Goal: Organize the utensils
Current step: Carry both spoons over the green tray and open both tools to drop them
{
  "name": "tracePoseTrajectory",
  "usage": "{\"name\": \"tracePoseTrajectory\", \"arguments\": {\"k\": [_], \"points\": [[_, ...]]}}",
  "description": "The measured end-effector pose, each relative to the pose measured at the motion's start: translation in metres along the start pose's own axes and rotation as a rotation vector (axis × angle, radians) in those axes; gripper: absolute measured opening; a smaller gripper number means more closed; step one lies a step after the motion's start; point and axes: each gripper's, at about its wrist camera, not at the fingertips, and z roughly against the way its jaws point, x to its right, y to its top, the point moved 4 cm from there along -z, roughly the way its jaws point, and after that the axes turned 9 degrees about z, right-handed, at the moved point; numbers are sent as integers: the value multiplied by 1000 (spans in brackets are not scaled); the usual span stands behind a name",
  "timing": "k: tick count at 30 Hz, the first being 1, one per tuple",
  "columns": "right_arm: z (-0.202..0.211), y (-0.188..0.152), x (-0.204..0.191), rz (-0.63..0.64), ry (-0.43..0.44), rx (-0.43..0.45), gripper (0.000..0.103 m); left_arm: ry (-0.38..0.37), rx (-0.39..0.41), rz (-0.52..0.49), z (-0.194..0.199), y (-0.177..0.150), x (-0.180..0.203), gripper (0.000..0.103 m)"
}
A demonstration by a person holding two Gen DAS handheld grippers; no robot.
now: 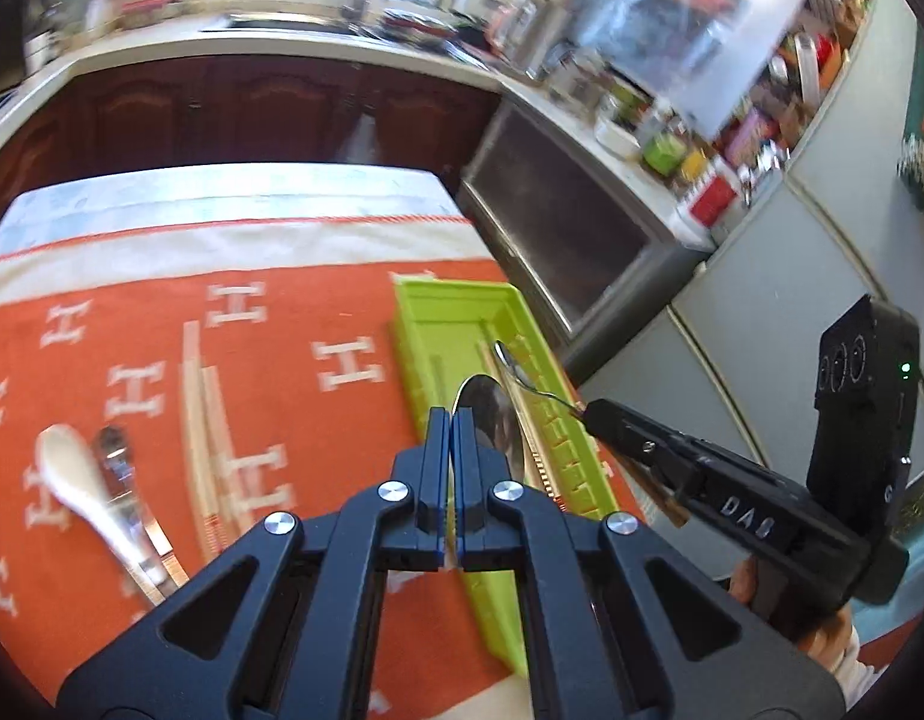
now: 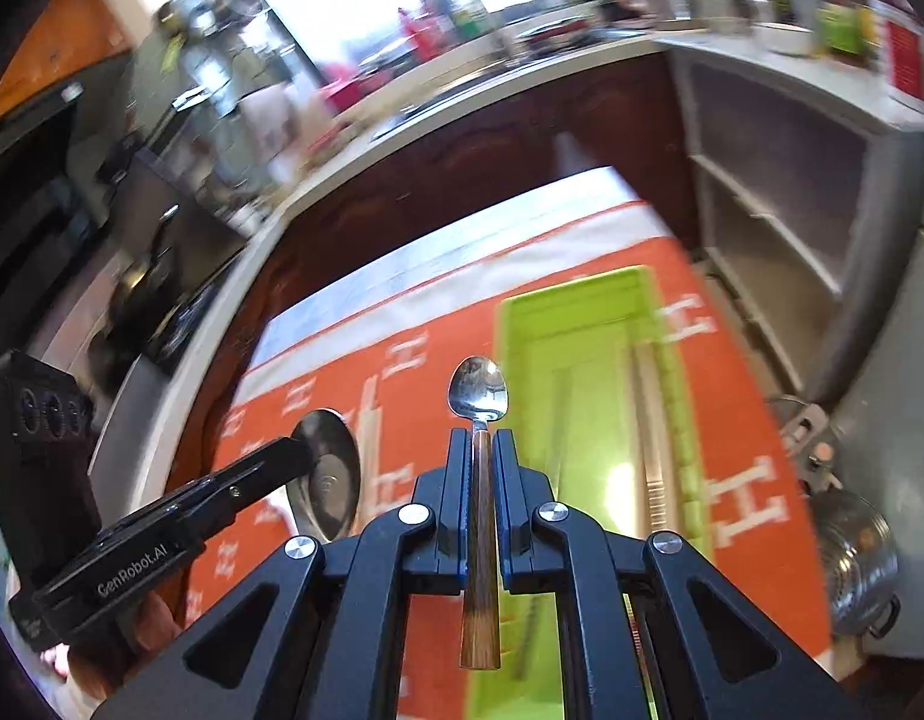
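We see the left hand-held gripper (image 1: 451, 420) closed on a large steel spoon (image 1: 492, 420), its round bowl standing on edge just past the fingertips, above the near end of the lime-green utensil tray (image 1: 414, 324). The right hand-held gripper (image 2: 479, 441) is clamped on a small teaspoon (image 2: 479, 390) with a wood-grain handle; the bowl points toward 12 o'clock and hangs over the orange cloth just left of the tray's far end. In the left wrist view the tray lies at about 2 o'clock on the counter (image 1: 222, 198), with long pale pieces inside, too blurred for us to name. At 9 o'clock on the cloth (image 1: 318, 300) rest a white ceramic spoon (image 1: 78, 480), a metal utensil (image 1: 123, 480) just beside it, and wooden chopsticks (image 1: 201, 420) nearer the tray.
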Motion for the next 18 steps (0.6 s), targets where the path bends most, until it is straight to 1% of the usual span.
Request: {"name": "tracePoseTrajectory", "arguments": {"k": [4,8,10,13,15,18], "points": [[-10,-4,32,-65,-65,-21,6,43,-83,-90,-46,-12,26,0],[-30,-13,49,-78,-92,-68,6,83,-135,-124,-77,-29,31,0],[-42,-21,50,-77,-97,-101,6,91,-154,-123,-83,-33,28,0],[-61,-31,48,-77,-98,-155,7,105,-156,-132,-84,-36,26,1],[-66,-37,45,-65,-97,-174,7,111,-150,-131,-81,-37,23,1],[-70,-42,40,-39,-100,-187,11,116,-150,-114,-74,-36,16,1]]}}
